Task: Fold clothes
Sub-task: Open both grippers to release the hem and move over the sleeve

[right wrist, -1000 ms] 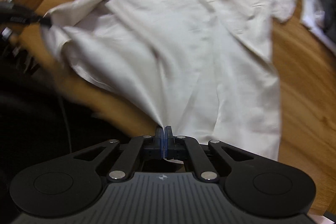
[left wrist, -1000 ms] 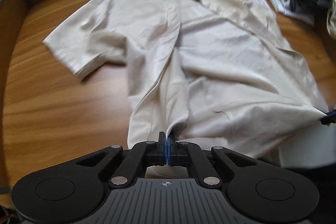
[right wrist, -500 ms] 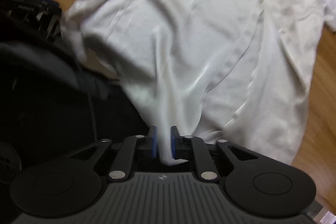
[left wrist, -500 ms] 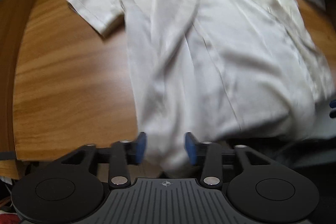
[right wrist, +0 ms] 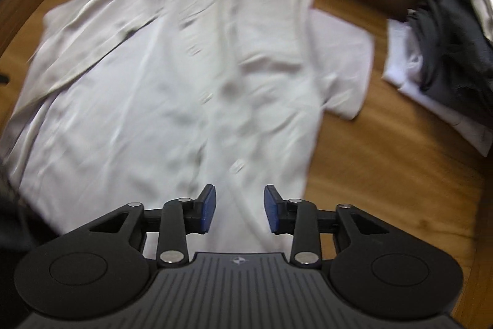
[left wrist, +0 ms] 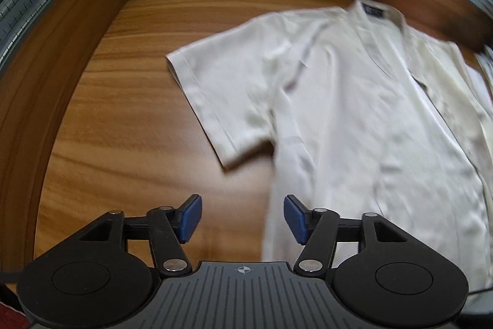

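Cream short-sleeved button shirt [left wrist: 354, 113] lies limp, light, slippery across frame centre; both my hand-held grippers, left [left wrist: 242, 218] and right [right wrist: 237, 208], are opening, empty; I'd pinch its sleeve hems

A white shirt [right wrist: 172, 76] lies spread flat on the wooden table [right wrist: 385, 174], collar at the far end. The right gripper [right wrist: 239, 208] hangs over its hem, jaws opening, gripping nothing. Piled clothes [right wrist: 443, 51] sit at the right.
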`<state>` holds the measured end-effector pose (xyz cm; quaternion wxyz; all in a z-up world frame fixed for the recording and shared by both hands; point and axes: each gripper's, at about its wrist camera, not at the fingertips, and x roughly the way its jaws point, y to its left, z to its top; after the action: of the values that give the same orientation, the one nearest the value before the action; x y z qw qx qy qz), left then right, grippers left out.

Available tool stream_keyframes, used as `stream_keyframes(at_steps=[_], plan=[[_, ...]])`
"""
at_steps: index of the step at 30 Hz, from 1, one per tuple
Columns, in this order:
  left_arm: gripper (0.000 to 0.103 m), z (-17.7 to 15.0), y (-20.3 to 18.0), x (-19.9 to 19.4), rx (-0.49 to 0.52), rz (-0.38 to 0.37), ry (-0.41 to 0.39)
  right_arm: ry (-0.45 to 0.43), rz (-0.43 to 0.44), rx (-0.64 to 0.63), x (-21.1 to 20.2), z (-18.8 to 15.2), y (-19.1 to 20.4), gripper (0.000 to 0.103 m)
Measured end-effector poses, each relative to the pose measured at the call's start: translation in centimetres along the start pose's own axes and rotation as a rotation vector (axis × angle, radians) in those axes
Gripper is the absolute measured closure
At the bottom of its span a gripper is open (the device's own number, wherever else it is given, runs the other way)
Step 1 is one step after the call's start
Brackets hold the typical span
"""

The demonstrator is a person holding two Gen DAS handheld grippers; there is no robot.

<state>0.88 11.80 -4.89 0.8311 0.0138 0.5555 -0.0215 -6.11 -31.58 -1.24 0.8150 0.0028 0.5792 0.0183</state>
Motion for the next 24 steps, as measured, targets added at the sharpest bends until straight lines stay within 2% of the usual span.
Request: stream_keyframes(at_steps=[8, 11, 17, 20, 24], plan=[[0.033, 4.4, 2.2, 4.1, -0.023, 0.081, -0.006, -0.020, -0.042, 0.134, 3.9, 3.5, -4.4, 0.060], [0.032, 5.8, 3.5, 5.7, -0.081, 0.108, -0.007, -0.021, -0.081, 0.178, 5.3, 4.6, -5.7, 0.060], [0.027, 8.1, 5.7, 8.2, -0.189, 0.060, -0.034, -0.016, -0.093, 0.270, 7.8, 6.1, -6.8, 0.053], [0.024, 9.2, 6.3, 9.4, -0.197, 0.056, -0.045, -0.017, -0.091, 0.271, 8.3, 6.6, -6.4, 0.047], [0.024, 10.5, 6.6, 10.8, -0.195, 0.062, -0.056, -0.010, -0.097, 0.271, 8.3, 6.7, -5.8, 0.045]])
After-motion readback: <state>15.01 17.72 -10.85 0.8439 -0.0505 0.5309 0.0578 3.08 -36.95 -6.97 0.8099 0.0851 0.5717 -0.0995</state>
